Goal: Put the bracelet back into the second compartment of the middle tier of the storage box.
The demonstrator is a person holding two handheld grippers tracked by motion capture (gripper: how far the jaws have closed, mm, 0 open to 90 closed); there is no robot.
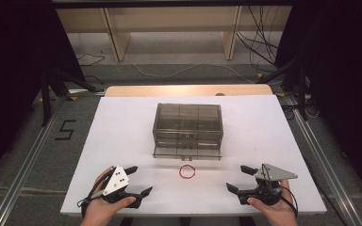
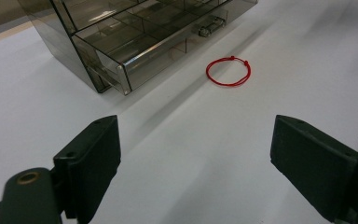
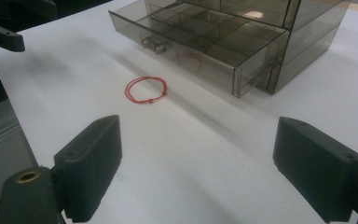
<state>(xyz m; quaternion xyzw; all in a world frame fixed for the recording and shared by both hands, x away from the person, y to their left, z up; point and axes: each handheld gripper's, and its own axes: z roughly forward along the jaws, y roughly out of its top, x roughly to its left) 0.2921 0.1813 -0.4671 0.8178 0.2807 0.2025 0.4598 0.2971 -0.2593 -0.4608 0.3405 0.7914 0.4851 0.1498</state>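
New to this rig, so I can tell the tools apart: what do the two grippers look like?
Both are black, with two blocky jaws each. The left gripper carries a white three-cornered plate with black dots, the right gripper a grey one. A dark cable trails from each.

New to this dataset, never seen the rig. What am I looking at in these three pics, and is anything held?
There is no robot arm. A person at a table holds a hand-held two-jaw tool in each hand: the left gripper and the right gripper.

The high view comes from a fixed camera above the person's side, looking forward and down; the hands come in from the bottom. The other two pictures come from a camera riding on each gripper, looking along its own two black jaws, which rise from the bottom edge.

On the white table stands a smoky clear drawer box, its bottom drawer pulled partly out, showing its divided compartments. Between the box and the person lies a red loop of cord, flat on the table and apart from the box.

Nothing is held: both grippers are open, jaws wide apart, short of the loop.
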